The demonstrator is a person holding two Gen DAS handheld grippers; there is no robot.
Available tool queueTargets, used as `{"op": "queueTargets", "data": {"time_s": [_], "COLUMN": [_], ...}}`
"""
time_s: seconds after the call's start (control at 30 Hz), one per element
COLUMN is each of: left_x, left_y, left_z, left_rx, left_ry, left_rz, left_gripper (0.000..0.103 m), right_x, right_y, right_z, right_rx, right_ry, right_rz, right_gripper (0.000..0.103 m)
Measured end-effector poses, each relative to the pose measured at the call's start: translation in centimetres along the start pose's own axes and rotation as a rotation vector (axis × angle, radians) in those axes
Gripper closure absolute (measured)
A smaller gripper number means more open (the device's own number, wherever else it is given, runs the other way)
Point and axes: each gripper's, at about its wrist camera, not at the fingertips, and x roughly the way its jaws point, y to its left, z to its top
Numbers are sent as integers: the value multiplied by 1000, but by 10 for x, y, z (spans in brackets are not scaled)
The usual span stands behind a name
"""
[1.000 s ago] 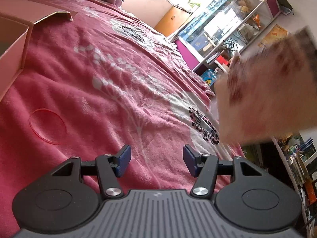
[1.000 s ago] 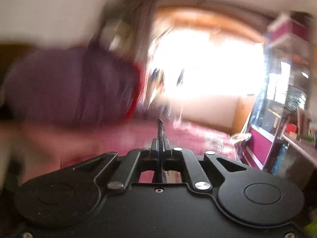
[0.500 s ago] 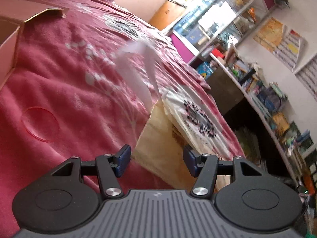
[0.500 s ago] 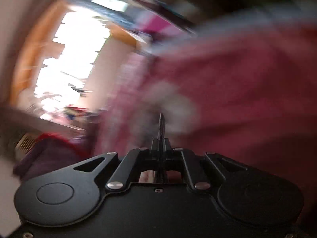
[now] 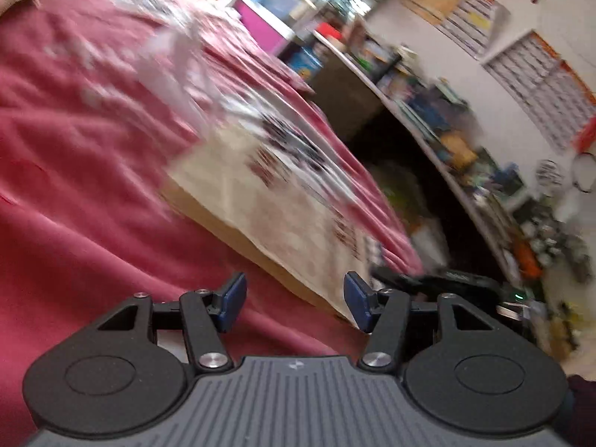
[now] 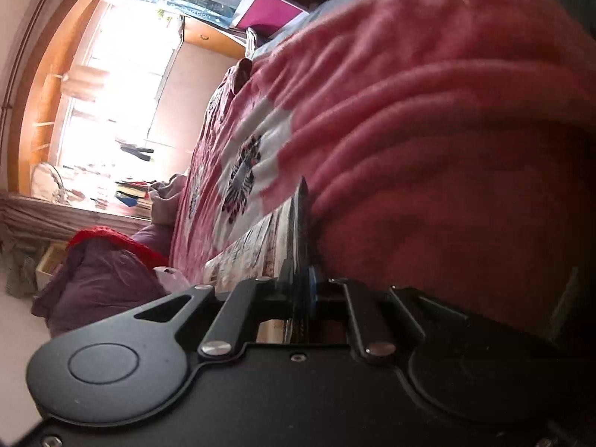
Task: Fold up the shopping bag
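A flat paper shopping bag (image 5: 268, 201), beige with dark printed patterns, lies on the pink bedspread (image 5: 93, 156) in the left wrist view, blurred by motion. My left gripper (image 5: 294, 300) is open just before the bag's near edge, nothing between its blue pads (image 5: 232, 296). In the right wrist view my right gripper (image 6: 301, 290) is shut on the bag's edge (image 6: 260, 246), which runs forward from the fingers, seen nearly edge-on. The other gripper's black body (image 5: 447, 279) shows at the bag's right corner.
The pink floral bedspread (image 6: 428, 130) covers the bed. Cluttered shelves (image 5: 465, 141) and a glass cabinet stand along the right of the bed. A purple and red heap of cloth (image 6: 100, 272) lies at the bed's far end, near a bright window (image 6: 123, 85).
The bag came from mid-air at the right down flat onto the bedspread. The right gripper swung round and turned on its side, still holding it. The left view shifted rightward.
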Motion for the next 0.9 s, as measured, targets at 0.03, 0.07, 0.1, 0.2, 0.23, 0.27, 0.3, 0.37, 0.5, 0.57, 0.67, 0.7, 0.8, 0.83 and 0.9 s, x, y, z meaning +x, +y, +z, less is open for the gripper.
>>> {"op": "queueTargets", "data": {"time_s": [0.03,0.07,0.1,0.2,0.23,0.27,0.3,0.37,0.5,0.57,0.67,0.7,0.8,0.83,0.9], "left_x": [8,16,22,25,23,23,22,24,21,10,-3,-5,3,12,20], "left_y": [0,-1,-3,-13,-14,-13,-13,-7,-4,-7,-7,-6,-13,-15,-15], "left_z": [-1,0,2,16,20,22,25,29,27,23,17,15,9,8,8], "left_rx": [-1,6,17,75,85,94,105,118,135,157,134,128,121,125,141], "left_ry": [20,26,8,-152,-213,-244,-275,-279,-218,-239,-219,-206,-135,-96,-93], "left_rz": [-3,13,35,119,159,181,203,245,364,395,365,343,247,231,258], "left_gripper": [46,46,46,46,46,46,46,46,46,46,46,46,46,46,46], "right_x": [-1,0,2,8,14,16,17,21,28,16,4,-4,-6,1,27], "right_y": [2,3,4,11,16,23,30,44,71,77,83,89,89,88,82], "right_z": [-4,-9,-14,-32,-37,-38,-40,-43,-48,-46,-46,-48,-48,-44,-40], "right_rx": [-7,-11,-15,-45,-71,-116,-160,-249,-427,-553,-707,-806,-891,-875,-784], "right_ry": [6,20,35,87,115,137,159,203,289,299,294,272,245,251,296], "right_rz": [2,7,11,19,24,25,26,28,32,33,50,74,98,90,51], "right_gripper": [96,96,96,96,96,94,93,87,82,82,82,81,70,70,69]}}
